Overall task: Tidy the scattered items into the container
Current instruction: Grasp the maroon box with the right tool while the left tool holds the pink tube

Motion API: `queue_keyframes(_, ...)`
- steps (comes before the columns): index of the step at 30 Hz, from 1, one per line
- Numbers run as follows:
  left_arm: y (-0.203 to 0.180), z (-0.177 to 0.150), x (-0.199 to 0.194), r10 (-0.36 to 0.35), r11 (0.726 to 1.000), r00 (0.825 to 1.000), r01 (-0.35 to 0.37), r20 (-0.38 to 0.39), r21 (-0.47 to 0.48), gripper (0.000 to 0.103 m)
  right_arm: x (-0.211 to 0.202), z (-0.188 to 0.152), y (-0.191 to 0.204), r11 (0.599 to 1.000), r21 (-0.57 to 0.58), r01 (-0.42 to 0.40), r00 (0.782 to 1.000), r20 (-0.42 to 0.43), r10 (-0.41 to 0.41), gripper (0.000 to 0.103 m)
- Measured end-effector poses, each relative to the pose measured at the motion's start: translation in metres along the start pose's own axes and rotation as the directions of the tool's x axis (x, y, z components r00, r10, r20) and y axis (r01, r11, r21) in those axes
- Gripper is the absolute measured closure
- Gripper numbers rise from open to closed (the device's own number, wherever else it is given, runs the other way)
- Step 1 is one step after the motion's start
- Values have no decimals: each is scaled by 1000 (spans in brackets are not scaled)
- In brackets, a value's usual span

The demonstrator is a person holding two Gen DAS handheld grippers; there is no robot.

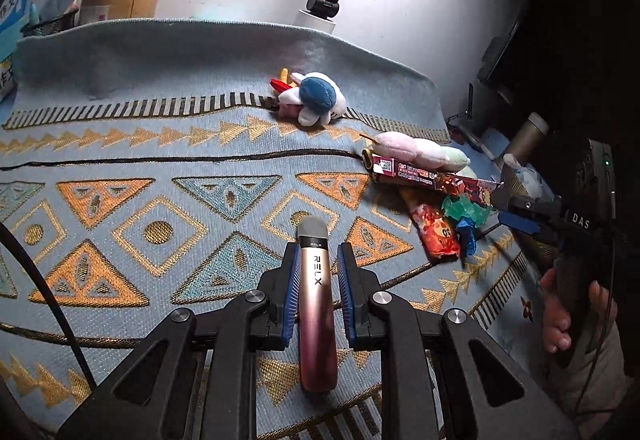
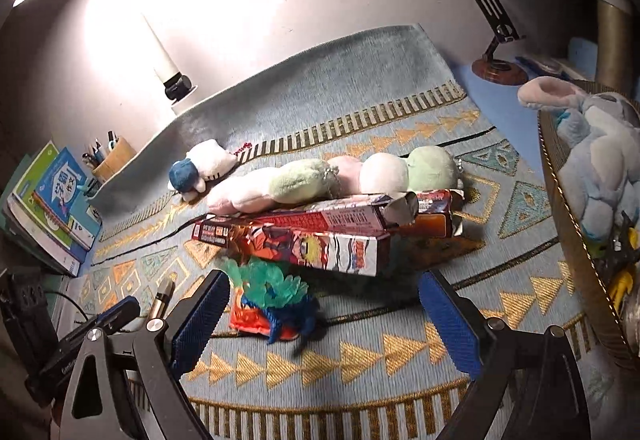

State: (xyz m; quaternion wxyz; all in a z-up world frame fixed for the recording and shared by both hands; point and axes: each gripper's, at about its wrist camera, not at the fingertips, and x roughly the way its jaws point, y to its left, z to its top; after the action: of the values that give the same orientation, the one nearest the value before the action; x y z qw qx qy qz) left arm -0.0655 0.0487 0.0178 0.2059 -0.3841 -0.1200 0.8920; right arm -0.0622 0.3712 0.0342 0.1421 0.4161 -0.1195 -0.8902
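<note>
My left gripper [image 1: 318, 260] is shut on a pink metallic vape pen [image 1: 316, 280], whose grey tip sticks out past the blue pads above the patterned cloth. The right gripper [image 2: 326, 304] stands open over a green and blue toy figure [image 2: 272, 292] lying on a red snack packet [image 2: 256, 320]. Behind them are two long cartoon boxes [image 2: 320, 240] with a pastel plush chain [image 2: 332, 180] on top. A blue and white plush [image 2: 200, 168] lies farther back. At the right edge, the container [image 2: 560, 192] holds a light blue plush [image 2: 592, 160].
A patterned blue cloth [image 1: 160, 168] covers the desk. A pen holder [image 1: 120, 0] and books [image 2: 52, 208] stand at the back left, a lamp base [image 1: 320, 12] by the wall, and a phone stand [image 2: 496, 52] at the back right. A hand [image 1: 560, 312] holds the right gripper's grip.
</note>
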Motion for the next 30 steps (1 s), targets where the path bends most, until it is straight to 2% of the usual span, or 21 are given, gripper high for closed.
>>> queue_keyframes(3,-7,1,4,-6,1000,1000,6,9,1,88,9,10,9,1000,-3,-27,1000,15,27,8)
queue_keyframes(5,-5,0,5,-2,1000,1000,2,3,-9,88,8,11,24,995,-58,-79,997,17,81,8)
queue_keyframes(8,-2,0,6,6,1000,1000,-7,-12,-16,87,10,-1,57,973,-163,-165,986,-55,158,8)
queue_keyframes(10,-2,0,8,7,1000,1000,-8,-27,-16,87,7,-17,74,947,-212,-241,968,-119,220,7)
queue_keyframes(12,-8,-3,13,-3,1000,998,4,-58,9,87,-1,-34,85,915,-234,-330,939,-177,294,7)
queue_keyframes(14,-17,-4,16,21,998,997,-17,-72,53,77,-10,-49,90,887,-233,-399,909,-228,349,7)
queue_keyframes(15,-19,-5,17,23,998,997,-18,-78,65,76,-14,-55,91,881,-246,-404,905,-245,347,7)
queue_keyframes(19,-14,-5,22,36,999,994,-32,-99,40,77,-23,-70,91,906,-338,-255,958,-213,191,7)
queue_keyframes(21,-14,-5,22,37,999,994,-33,-99,41,76,-24,-69,88,919,-333,-211,969,-193,152,7)
queue_keyframes(23,-15,-5,23,42,998,994,-37,-100,47,76,-21,-66,88,923,-300,-241,962,-198,187,18)
queue_keyframes(24,-14,-5,23,40,998,994,-35,-100,45,76,-19,-67,91,915,-293,-277,953,-209,221,29)
queue_keyframes(25,-13,-5,23,36,999,994,-32,-101,42,76,-19,-70,97,908,-293,-299,946,-217,241,36)
queue_keyframes(30,-13,-5,22,34,999,994,-30,-100,40,76,-7,-84,125,880,-343,-327,936,-249,251,42)
